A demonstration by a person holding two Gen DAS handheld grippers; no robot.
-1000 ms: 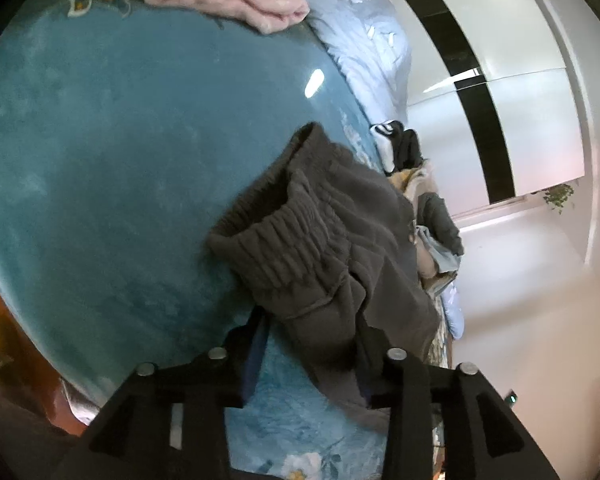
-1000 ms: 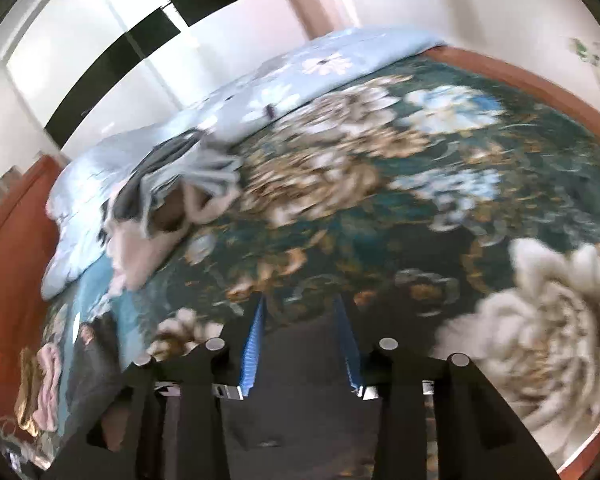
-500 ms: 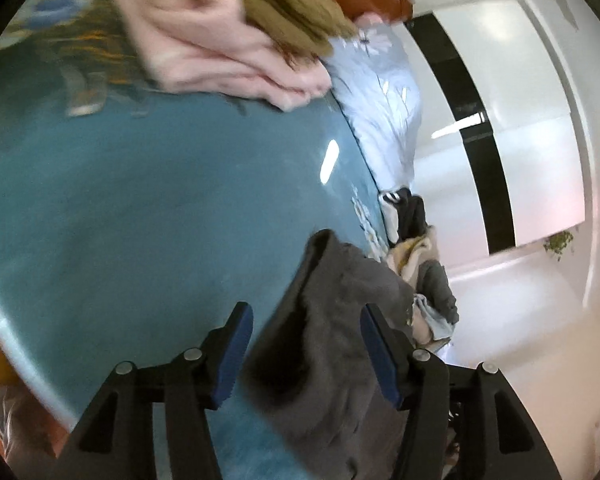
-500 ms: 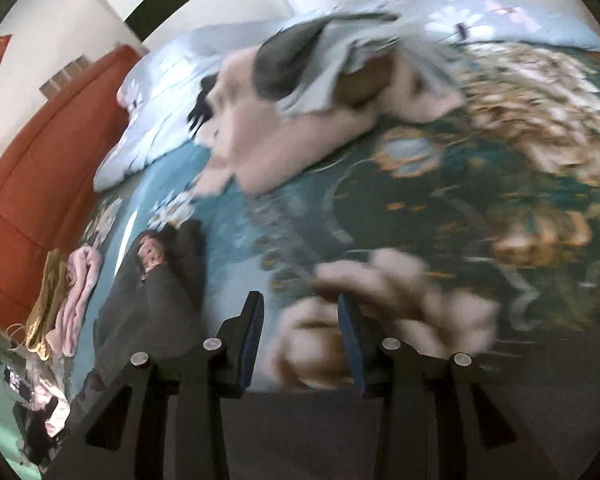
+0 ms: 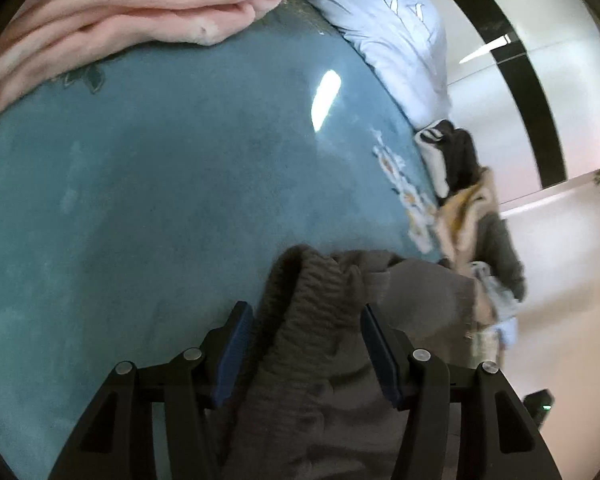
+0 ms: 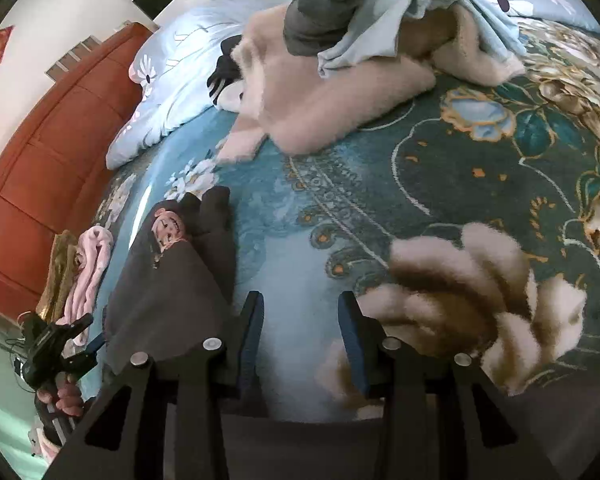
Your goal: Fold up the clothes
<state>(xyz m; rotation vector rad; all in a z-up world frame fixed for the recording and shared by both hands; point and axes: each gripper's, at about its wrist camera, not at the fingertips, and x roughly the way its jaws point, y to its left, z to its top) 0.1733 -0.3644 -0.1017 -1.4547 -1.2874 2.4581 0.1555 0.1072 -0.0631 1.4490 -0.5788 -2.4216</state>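
Now the left gripper [image 5: 306, 344], jaws apart, straddles the dark trousers [image 5: 332, 312] lying on the blue bedspread [image 5: 160, 200], seemingly just released; the right gripper [image 6: 300, 336] hangs open and empty over the bedspread.

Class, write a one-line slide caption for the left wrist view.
Open left gripper straddles the dark grey ribbed-waistband garment on the teal bedspread.

Bed [image 6: 440, 184] in teal floral blanket: dark grey trousers [image 6: 172, 276] near foot edge, unfolded clothes heap [image 6: 340, 72] mid-bed, folded pink garments [image 5: 112, 12] by headboard-side edge.
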